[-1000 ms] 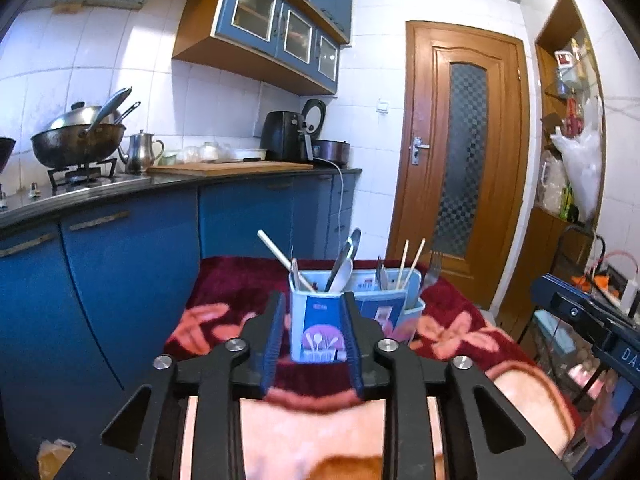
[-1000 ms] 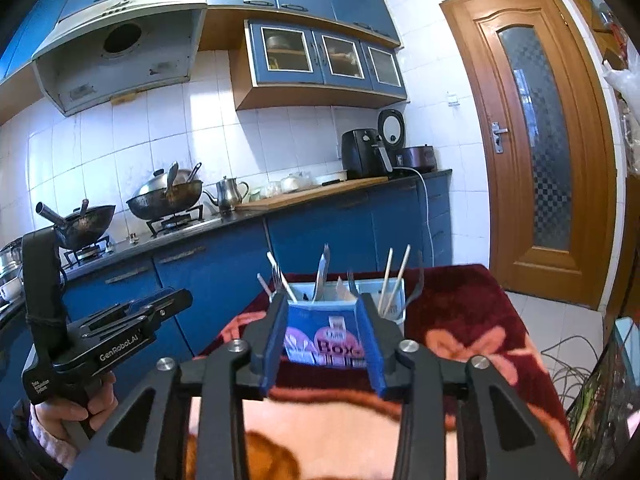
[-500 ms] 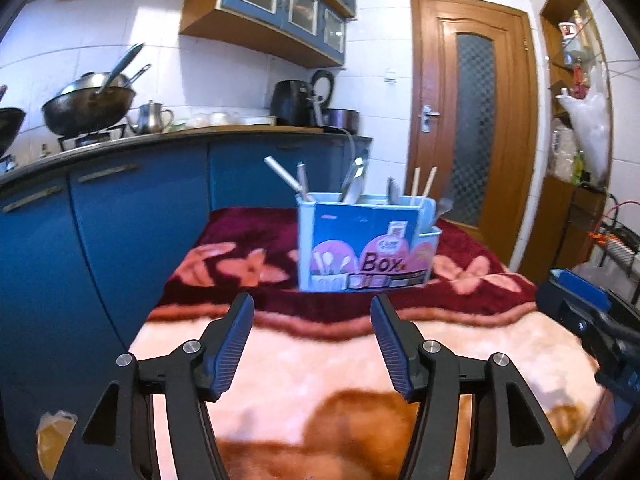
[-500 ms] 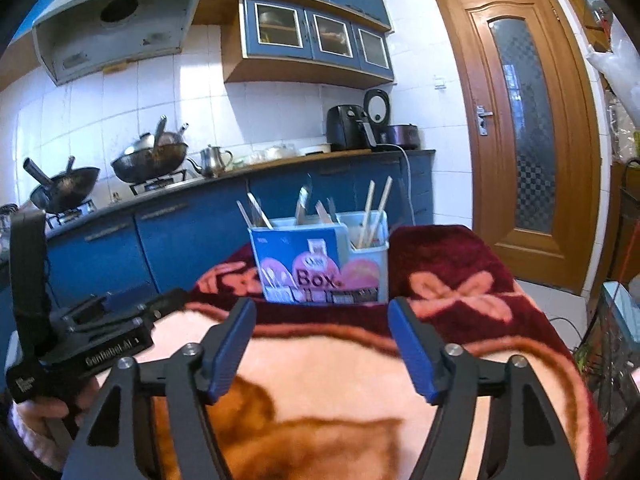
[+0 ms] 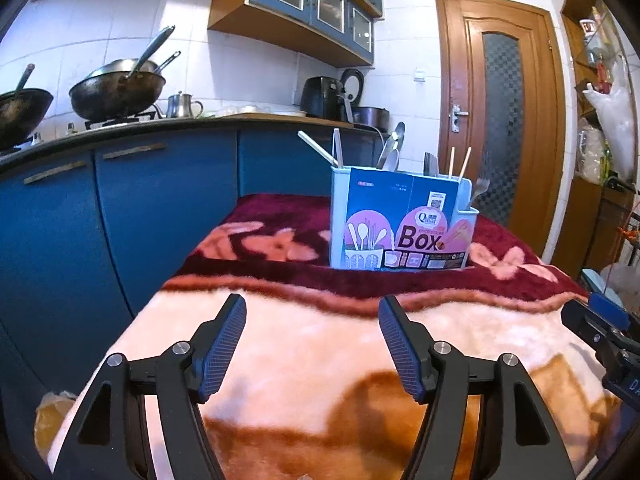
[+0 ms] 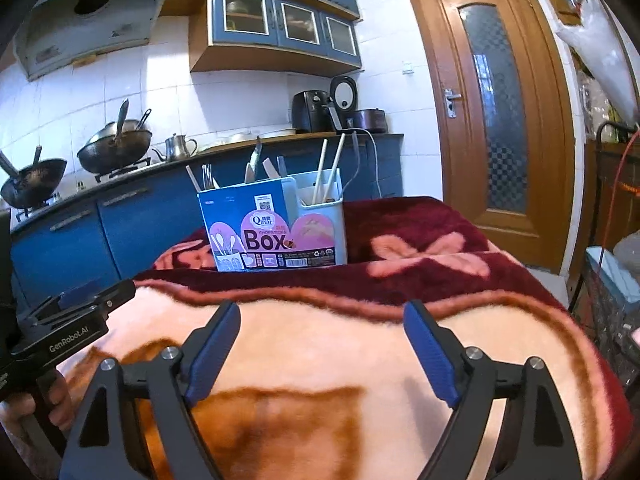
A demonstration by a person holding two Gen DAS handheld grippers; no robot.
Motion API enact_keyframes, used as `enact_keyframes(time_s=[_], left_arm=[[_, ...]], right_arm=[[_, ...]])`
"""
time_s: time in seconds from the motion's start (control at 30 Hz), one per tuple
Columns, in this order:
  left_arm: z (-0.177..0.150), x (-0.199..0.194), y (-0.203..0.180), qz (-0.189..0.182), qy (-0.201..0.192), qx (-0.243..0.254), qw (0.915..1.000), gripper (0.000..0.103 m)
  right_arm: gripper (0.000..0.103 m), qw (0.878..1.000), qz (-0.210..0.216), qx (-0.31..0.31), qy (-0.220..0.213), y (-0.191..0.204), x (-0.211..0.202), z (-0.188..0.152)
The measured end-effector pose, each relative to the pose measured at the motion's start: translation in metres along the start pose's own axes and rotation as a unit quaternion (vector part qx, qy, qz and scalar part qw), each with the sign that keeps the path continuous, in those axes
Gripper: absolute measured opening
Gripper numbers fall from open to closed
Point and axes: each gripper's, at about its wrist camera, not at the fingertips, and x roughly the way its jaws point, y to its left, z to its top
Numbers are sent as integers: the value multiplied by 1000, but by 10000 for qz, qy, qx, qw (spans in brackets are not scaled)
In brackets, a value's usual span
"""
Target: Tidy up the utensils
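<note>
Standing upright at the far end of the plush red-and-cream floral blanket (image 5: 304, 336), light-blue plastic utensil box w/ printed card sleeve (image 5: 400, 220) holds all visible cutlery & chopsticks; left gripper (image 5: 312, 344) & right gripper (image 6: 320, 348), jaws just opened wide, hold nothing, well apart from it; task looks about done

Upright blue utensil box (image 5: 402, 220) (cutlery inside) on blanket (image 5: 320, 344)

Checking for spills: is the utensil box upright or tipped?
Upright: the utensil box stands flat on the blanket, utensils poking out the top.
</note>
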Motion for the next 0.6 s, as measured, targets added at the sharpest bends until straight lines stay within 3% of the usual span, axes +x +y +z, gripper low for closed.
enact_keyframes(time_s=[0.6], left_arm=[[-1, 0, -3, 103, -8, 45, 9999, 70]], right_arm=[[86, 9999, -76, -4, -147, 1, -4, -2]])
